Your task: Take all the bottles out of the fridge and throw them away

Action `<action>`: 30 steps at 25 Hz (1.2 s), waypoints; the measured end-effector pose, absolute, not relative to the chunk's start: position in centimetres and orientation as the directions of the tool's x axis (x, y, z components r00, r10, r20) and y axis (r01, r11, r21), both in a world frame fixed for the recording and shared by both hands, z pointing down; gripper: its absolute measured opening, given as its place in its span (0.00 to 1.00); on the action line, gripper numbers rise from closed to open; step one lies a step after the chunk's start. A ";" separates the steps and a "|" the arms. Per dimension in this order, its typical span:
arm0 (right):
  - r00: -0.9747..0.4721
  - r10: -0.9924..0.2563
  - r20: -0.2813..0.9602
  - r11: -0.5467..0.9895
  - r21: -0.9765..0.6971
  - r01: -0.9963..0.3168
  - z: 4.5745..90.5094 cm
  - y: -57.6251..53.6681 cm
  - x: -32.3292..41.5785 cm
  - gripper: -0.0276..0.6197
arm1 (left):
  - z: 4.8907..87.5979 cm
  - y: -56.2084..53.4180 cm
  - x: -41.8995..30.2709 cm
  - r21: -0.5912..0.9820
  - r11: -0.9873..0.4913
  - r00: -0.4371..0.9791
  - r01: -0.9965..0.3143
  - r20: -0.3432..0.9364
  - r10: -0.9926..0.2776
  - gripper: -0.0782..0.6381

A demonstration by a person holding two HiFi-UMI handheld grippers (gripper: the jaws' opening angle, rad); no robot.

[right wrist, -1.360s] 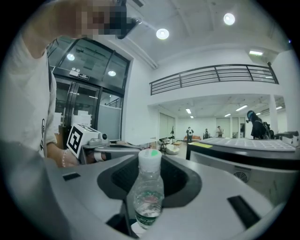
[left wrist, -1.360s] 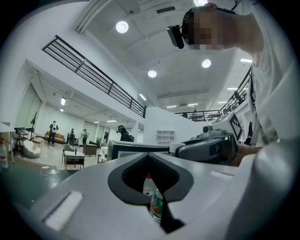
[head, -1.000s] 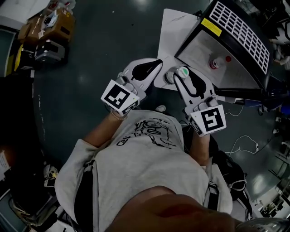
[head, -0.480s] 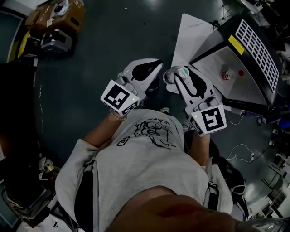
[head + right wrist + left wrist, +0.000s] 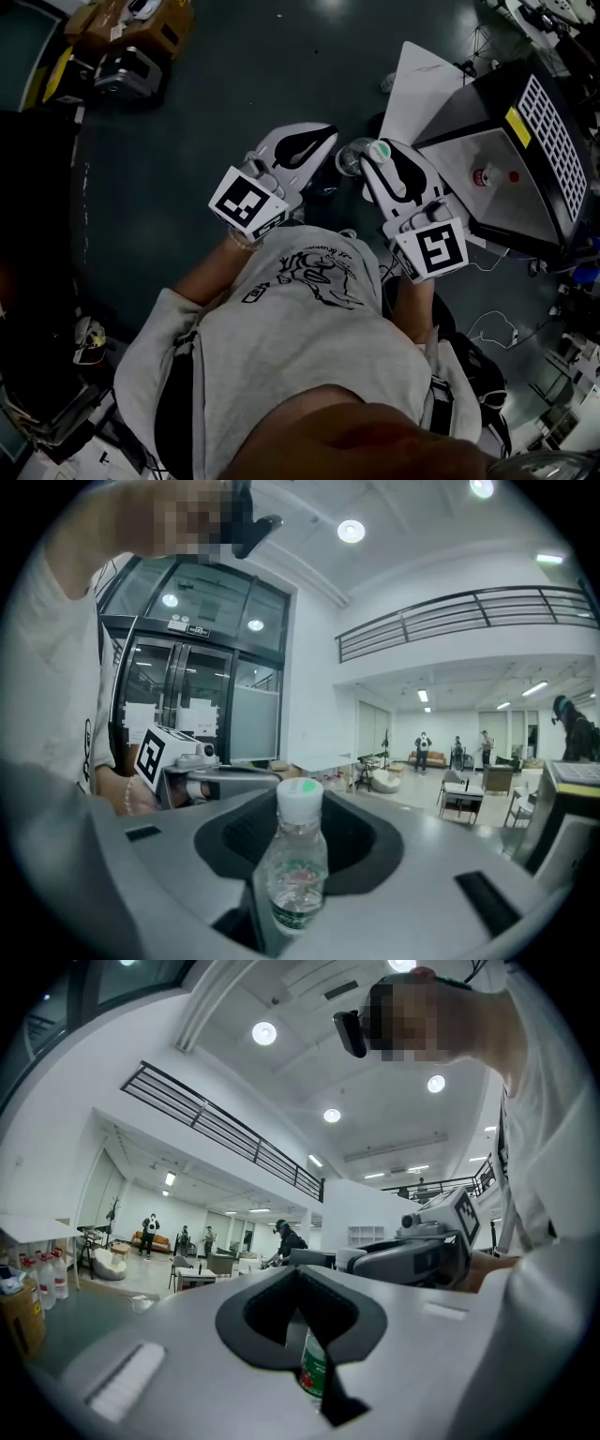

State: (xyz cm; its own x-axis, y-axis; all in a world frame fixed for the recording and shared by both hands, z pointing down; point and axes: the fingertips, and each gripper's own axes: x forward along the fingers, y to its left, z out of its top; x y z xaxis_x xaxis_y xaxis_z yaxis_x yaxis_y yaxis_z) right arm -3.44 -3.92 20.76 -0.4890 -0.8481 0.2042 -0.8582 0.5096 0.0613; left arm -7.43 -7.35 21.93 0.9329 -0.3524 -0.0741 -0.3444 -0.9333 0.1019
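Dark, smooth floor [image 5: 187,169] with a dull sheen in the head view, and brown cardboard boxes [image 5: 131,33] at its upper left edge. Off to the right, a boxy black fridge [image 5: 487,103] with a white grid panel [image 5: 553,131] of small rectangular holes. On the pale grey surface inside it lies a small red-capped bottle [image 5: 487,175]. Beside the fridge, a flat white sheet [image 5: 422,80] with straight edges.

Close to the person's grey printed shirt [image 5: 300,309], both grippers side by side, well apart from the fridge. Left gripper [image 5: 322,137]: rounded white plastic shell with black pads. Jaws drawn narrow and clamped on a green-label bottle [image 5: 314,1372], with only a strip of its green and red wrapper showing in the slit. Right gripper [image 5: 373,161]: same smooth shell, with a marker cube at the rear. Jaws part-way apart, pressed on either side of a clear bottle [image 5: 298,855]. Stands upright there: see-through ribbed plastic, a white screw cap with a green dot, and a green and red band round the waist.
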 end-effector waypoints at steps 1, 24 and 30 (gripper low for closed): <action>-0.493 -0.846 0.204 0.513 0.062 -0.856 20.8 -4.2 -3.9 0.27 | 22.0 -7.7 -7.9 0.102 -0.932 0.932 -0.347 -0.074 -0.355 0.12; -0.577 -0.785 0.228 0.607 0.093 -0.789 21.5 -7.1 -5.4 0.27 | 23.4 -10.2 -9.3 0.114 -0.903 0.906 -0.414 -0.045 -0.421 0.12; -0.576 -0.779 0.247 0.608 0.076 -0.790 22.9 -7.1 -5.0 0.27 | 24.7 -10.1 -9.0 0.128 -0.900 0.906 -0.416 -0.023 -0.422 0.12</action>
State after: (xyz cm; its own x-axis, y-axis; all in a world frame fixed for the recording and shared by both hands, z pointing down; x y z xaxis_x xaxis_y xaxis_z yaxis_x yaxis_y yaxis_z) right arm -4.97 -7.12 22.86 -0.5760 -0.7793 0.2467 -0.7902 0.6081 0.0762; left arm -8.99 -10.08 24.74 0.9064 -0.4217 -0.0226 -0.4158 -0.9004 0.1278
